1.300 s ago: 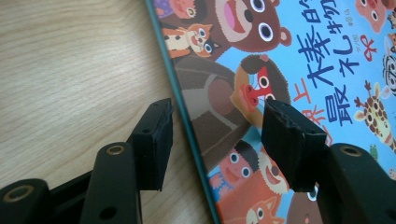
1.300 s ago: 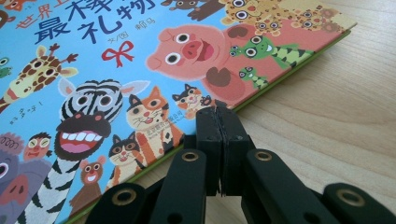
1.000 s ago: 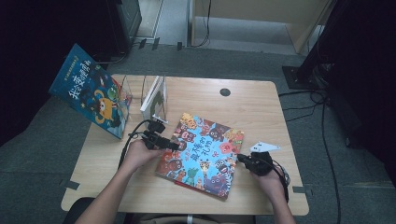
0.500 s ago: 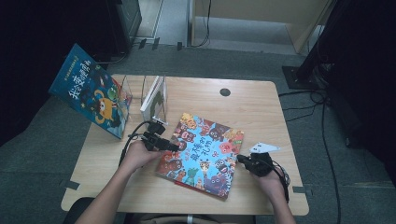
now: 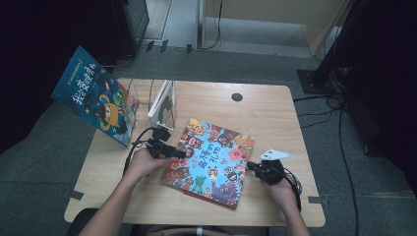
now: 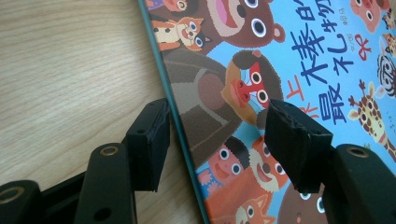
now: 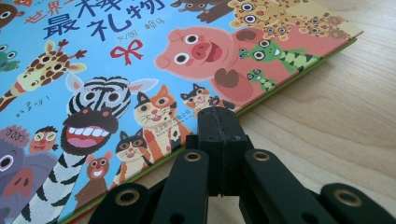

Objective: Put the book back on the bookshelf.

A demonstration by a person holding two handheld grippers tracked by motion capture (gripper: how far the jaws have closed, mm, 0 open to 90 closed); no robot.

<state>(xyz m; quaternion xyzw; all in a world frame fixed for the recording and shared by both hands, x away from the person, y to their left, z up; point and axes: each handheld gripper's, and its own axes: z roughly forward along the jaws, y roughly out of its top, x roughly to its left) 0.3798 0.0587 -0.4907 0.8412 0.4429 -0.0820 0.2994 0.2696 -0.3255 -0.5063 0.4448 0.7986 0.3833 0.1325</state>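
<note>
From above, nothing has shifted over the last second: the picture book [image 5: 209, 162] lies flat mid-desk [image 5: 275, 113], my left tool [image 5: 178, 153] at its left edge and my right tool [image 5: 252, 167] at its right edge. Along the left tool [image 6: 219, 135], the jaws stand released, straddling the book's edge, so I judge the grasp not yet made. Along the right tool [image 7: 219, 122], the jaws sit clenched on nothing, tips against the book's [image 7: 140, 70] edge, likely bracing it.
</note>
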